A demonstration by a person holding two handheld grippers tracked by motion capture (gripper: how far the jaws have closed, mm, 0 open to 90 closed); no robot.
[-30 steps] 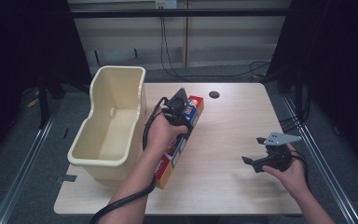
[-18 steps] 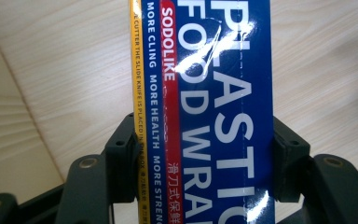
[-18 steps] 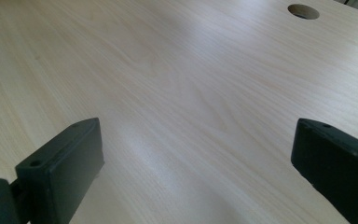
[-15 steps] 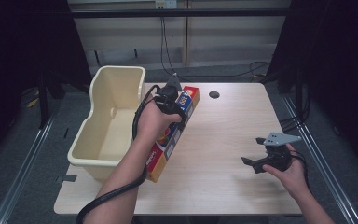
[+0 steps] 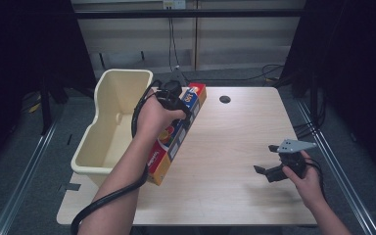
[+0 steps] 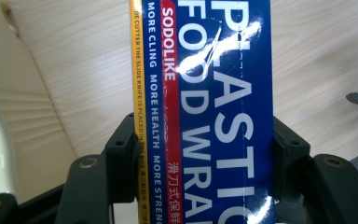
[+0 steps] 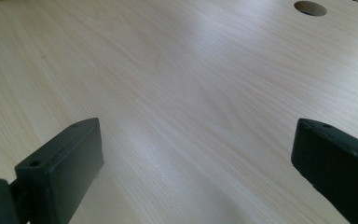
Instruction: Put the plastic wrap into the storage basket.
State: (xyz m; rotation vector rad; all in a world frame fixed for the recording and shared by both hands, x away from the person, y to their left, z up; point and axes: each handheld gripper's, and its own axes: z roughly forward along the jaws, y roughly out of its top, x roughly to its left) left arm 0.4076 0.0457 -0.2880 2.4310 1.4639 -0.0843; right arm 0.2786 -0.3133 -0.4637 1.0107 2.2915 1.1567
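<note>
Two hand-held grippers work over a pale wooden surface [image 5: 235, 147] in the high view. The left hand-held gripper [image 5: 176, 100] grips a long, narrow cardboard box of plastic food wrap [image 5: 169, 147], blue on top with red ends and a yellow side. The box is tilted, its far end near the back of the surface and its near end lower, beside the front corner of a cream plastic tub [image 5: 110, 127] that sits at the left edge. The right hand-held gripper [image 5: 269, 171] hovers apart over the front right of the surface, jaws spread with nothing between them. A round dark hole [image 5: 224, 99] lies near the far edge.

From the left gripper view, both black jaws press against the box's long sides [image 6: 214, 116]. White capitals on the glossy blue face read "PLASTIC FOOD WRAP", partly cut off. A red stripe carries "SODOLIKE" and Chinese characters; smaller white print reads "MORE CLING MORE HEALTH MORE STREN…". The yellow edge has dark lettering about a slide cutter.

From the right gripper view, the jaws stand wide apart above bare wood grain [image 7: 191, 93], the hole [image 7: 310, 7] far ahead.
</note>
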